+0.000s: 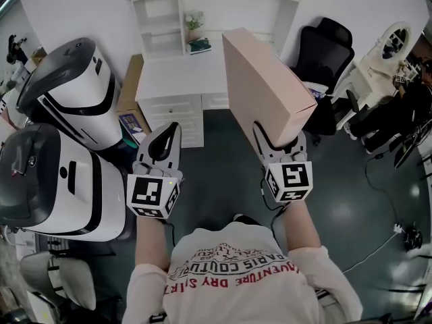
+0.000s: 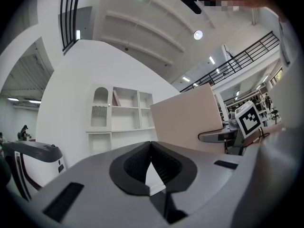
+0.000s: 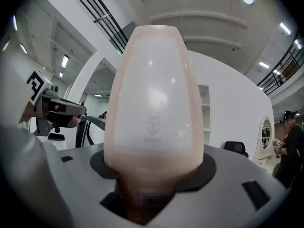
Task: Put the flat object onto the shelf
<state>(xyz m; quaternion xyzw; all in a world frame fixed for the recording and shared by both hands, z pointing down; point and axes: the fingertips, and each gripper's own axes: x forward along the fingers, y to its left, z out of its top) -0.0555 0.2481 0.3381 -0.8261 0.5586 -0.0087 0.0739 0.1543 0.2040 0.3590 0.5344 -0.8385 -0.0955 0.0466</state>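
Observation:
The flat object is a pale pink flat box, standing on its narrow edge and tilted away from me. My right gripper is shut on its lower end. In the right gripper view the box fills the middle, clamped in the right gripper. My left gripper hangs level with it to the left, shut and empty. Its pads meet in the left gripper view at the left gripper. The box shows there at the right. The white shelf unit stands ahead against the wall, also seen as the shelf unit.
A white desk with drawers sits below the shelf. Two large white-and-black machines crowd the left. A brown carton leans beside the desk. A black office chair stands at the right, and cables lie on the dark floor.

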